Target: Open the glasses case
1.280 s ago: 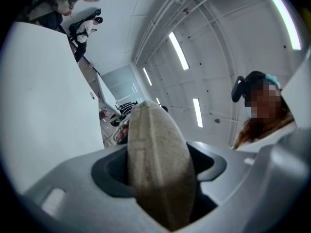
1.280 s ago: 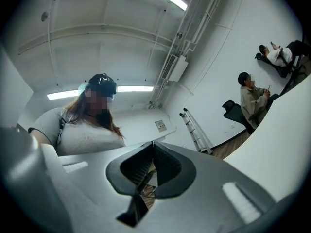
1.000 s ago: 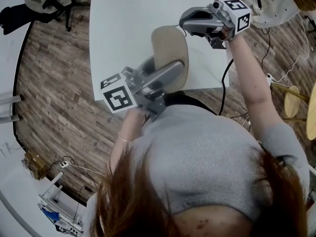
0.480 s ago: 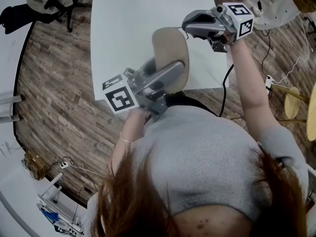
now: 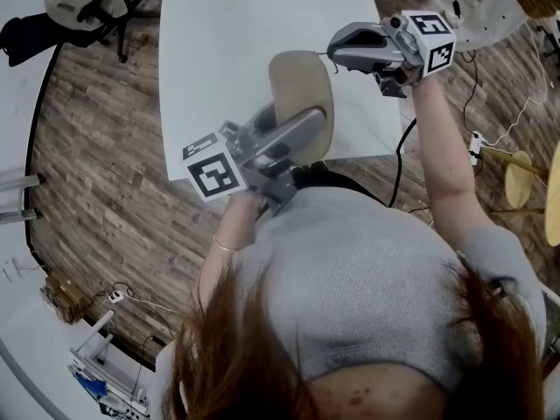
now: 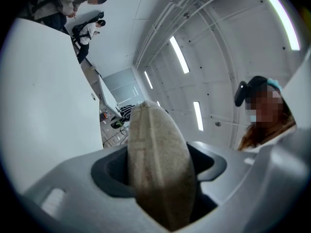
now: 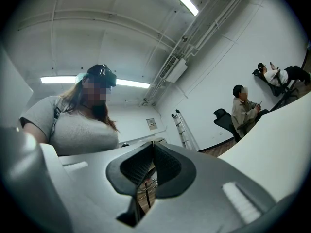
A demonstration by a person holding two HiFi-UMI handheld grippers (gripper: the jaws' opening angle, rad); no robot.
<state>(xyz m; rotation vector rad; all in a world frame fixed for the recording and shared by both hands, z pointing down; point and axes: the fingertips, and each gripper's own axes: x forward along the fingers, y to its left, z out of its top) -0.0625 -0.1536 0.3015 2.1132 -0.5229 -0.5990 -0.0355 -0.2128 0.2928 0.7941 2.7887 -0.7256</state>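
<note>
- Since a second ago the right gripper (image 5: pixel 341 49) has slid a little toward the right of the head view and rolled slightly, so its cube (image 5: pixel 433 40) now sits lower and further right; the left gripper (image 5: pixel 306 129) and the case (image 5: pixel 299 90) have kept their place
- Left gripper: jaws partway apart and clamped on the near end of the case; in the left gripper view the tan fabric fills the gap between the two dark pads (image 6: pixel 114 171), with its seam edge toward the camera
- Case: beige, oval and closed; it sticks out from the left jaws over the near part of the white table (image 5: pixel 227 51), and whether it rests on the top I cannot tell
- Right gripper: jaws pressed together with nothing between them; its tip is just beside the case's far right edge, and contact is unclear
- Right gripper view: it shows the wearer's grey sweater (image 7: pixel 73 125), a table edge at the right, and a seated person (image 7: pixel 241 108) by the far wall near a ladder (image 7: pixel 182 125)
- Head view: wood floor (image 5: pixel 96 147) lies around the table, a black cable (image 5: pixel 398 156) drops off its near right corner, a chair (image 5: pixel 87 3) is at top left and round stools (image 5: pixel 518 180) are at the right
</note>
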